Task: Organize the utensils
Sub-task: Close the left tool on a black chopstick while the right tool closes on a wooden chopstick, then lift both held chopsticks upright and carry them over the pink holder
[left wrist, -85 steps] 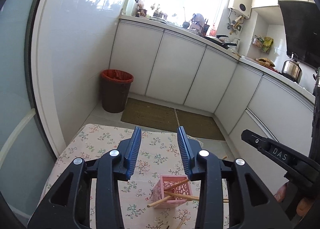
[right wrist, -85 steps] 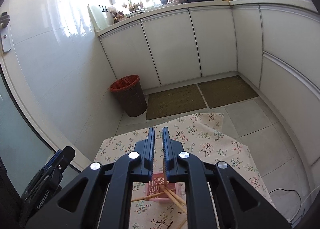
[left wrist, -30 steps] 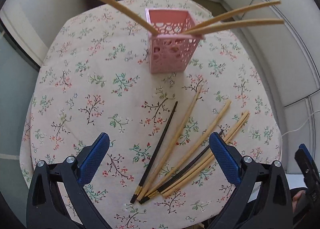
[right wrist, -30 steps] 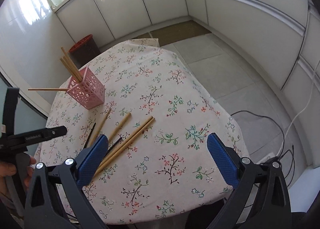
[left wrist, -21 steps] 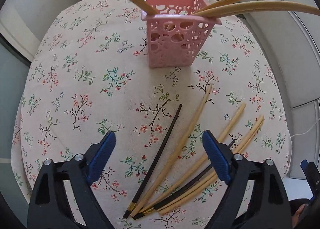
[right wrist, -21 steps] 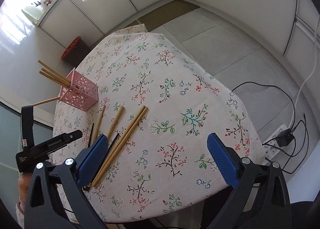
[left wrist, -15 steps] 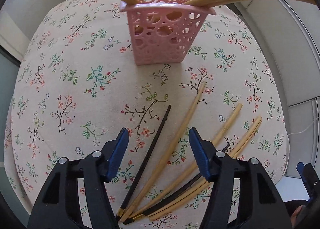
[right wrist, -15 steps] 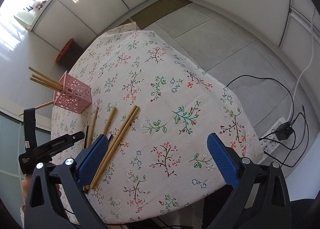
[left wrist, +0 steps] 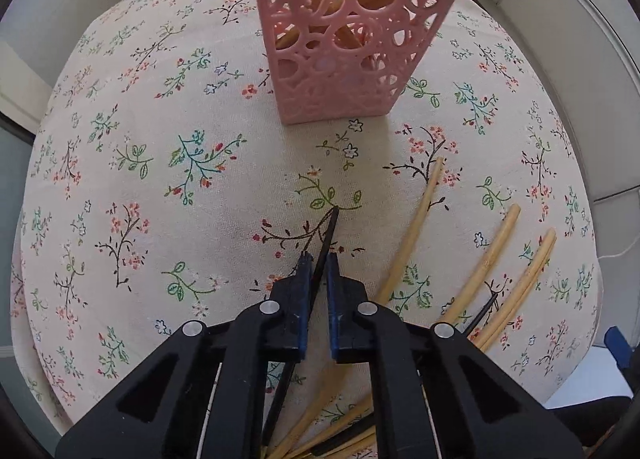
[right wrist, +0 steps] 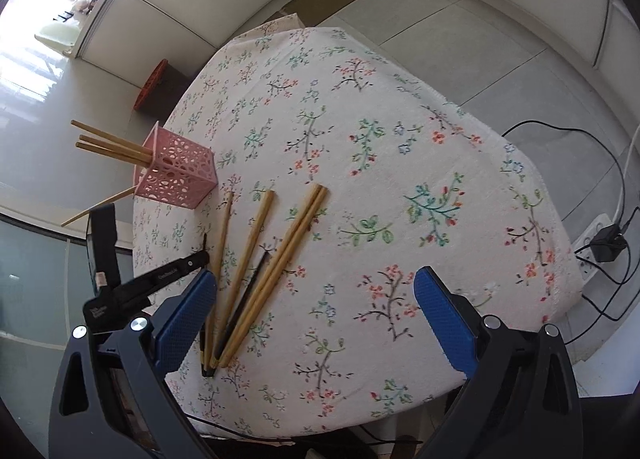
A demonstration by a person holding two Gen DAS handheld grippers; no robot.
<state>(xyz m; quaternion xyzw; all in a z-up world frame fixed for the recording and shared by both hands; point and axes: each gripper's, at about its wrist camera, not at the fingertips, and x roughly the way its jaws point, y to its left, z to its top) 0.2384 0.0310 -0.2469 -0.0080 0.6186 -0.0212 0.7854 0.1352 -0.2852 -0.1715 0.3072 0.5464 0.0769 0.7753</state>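
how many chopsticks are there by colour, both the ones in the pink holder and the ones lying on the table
Light bamboo chopsticks standing in the pink perforated plastic holder: 4
Light bamboo chopsticks lying on the floral tablecloth: 4
Thin black chopsticks on the cloth: 2, one between the pads of the left gripper, one among the bamboo ones
Total: 10

Right tongs [right wrist: 316, 299] gape above the bench [right wrist: 400, 139]; chopsticks [right wrist: 280, 255] fan out just beside the pink holder [right wrist: 176, 175].

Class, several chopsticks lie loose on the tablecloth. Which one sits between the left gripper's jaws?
The black chopstick farthest left, nearest the pink holder; the left gripper has closed on it. The other black one lies among the bamboo ones.
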